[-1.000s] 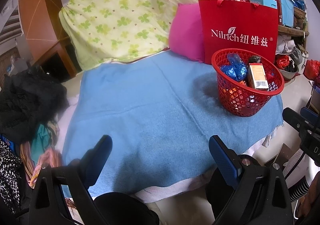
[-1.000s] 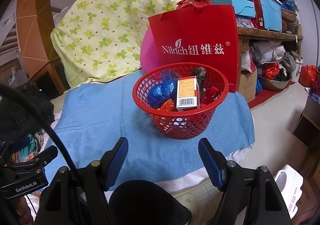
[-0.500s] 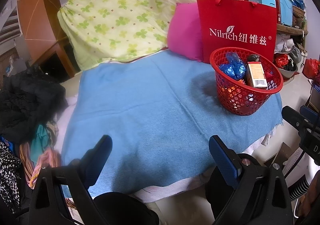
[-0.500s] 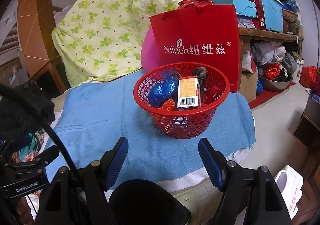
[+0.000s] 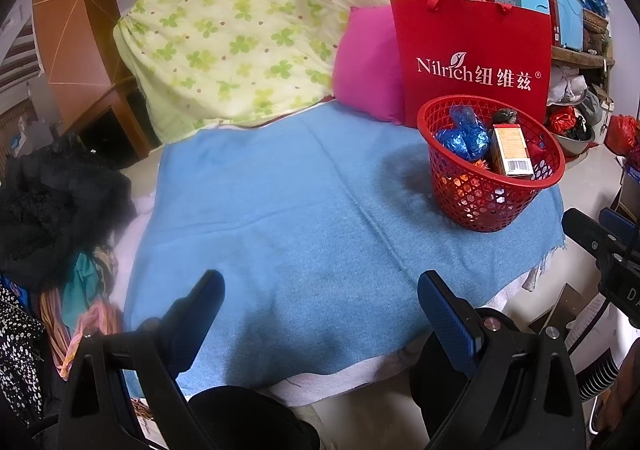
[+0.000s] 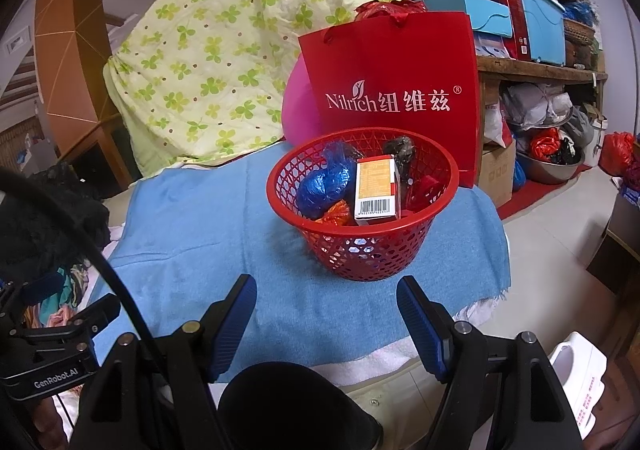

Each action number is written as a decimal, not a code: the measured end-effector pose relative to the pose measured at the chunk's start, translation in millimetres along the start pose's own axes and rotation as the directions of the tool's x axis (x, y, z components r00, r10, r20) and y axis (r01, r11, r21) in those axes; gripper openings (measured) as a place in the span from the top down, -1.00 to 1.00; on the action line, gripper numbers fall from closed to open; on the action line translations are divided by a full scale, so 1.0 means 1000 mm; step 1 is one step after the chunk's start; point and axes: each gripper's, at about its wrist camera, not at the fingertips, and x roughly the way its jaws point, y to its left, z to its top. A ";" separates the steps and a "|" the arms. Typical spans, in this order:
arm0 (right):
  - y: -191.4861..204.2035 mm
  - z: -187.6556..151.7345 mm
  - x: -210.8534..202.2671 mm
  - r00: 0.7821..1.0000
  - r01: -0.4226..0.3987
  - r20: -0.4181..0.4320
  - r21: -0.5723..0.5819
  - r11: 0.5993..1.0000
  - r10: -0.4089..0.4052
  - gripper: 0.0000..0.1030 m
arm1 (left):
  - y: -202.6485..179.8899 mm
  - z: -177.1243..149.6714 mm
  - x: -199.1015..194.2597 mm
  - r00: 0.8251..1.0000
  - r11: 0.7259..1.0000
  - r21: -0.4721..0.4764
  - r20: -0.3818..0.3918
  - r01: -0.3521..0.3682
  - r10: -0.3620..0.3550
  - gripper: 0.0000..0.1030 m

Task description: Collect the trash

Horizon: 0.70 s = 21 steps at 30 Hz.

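Task looks close to done, judging by what lies where; red basket [image 6: 362, 209] already holds a blue wrapper [image 6: 326, 185], an orange box [image 6: 377, 187] with barcode, an orange scrap and a dark lump; the blue towel [image 5: 304, 217] ahead of both your tongs shows no loose trash that I can see; anything off to your left in the clothes pile [image 5: 48, 209] I can't make out.

Left tongs [image 5: 320, 310]: jaws wide, nothing between them, hovering over the near part of the towel; basket sits ahead and well to the right of them.
Right tongs [image 6: 326, 314]: jaws wide, empty; basket straight ahead, near but not touching.

Room: open towel ahead-left of both tongs, plenty of space to sweep there; beyond the basket a red paper bag [image 6: 394, 89] stands just behind it, with a pink cushion [image 5: 366, 61] and a green-patterned quilt [image 5: 248, 21] behind-left, so no reach-through at the back; towel edge drops off to the floor right of the right tongs, and the basket sits near that edge; don't nudge it rightward.
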 end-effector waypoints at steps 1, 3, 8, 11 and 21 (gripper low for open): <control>0.000 0.001 0.000 1.000 -0.001 0.000 0.000 1.000 0.001 -0.47 | 0.000 0.000 0.000 1.000 1.000 0.001 0.000 0.000 0.000 -0.88; 0.000 0.002 0.000 1.000 -0.002 0.002 0.001 1.000 0.002 -0.47 | 0.000 0.001 -0.001 1.000 1.000 0.003 0.001 0.001 -0.001 -0.88; -0.001 0.001 0.000 1.000 -0.001 0.001 0.001 1.000 0.001 -0.47 | 0.001 0.002 -0.001 1.000 1.000 0.008 0.002 0.004 -0.004 -0.88; 0.000 0.002 -0.001 1.000 -0.001 0.004 0.004 1.000 0.001 -0.47 | 0.001 0.003 -0.002 1.000 1.000 0.011 0.003 0.004 -0.004 -0.88; 0.001 0.001 0.000 1.000 0.001 -0.001 0.004 1.000 -0.001 -0.47 | 0.003 0.001 0.000 1.000 1.000 0.014 -0.005 0.013 -0.013 -0.88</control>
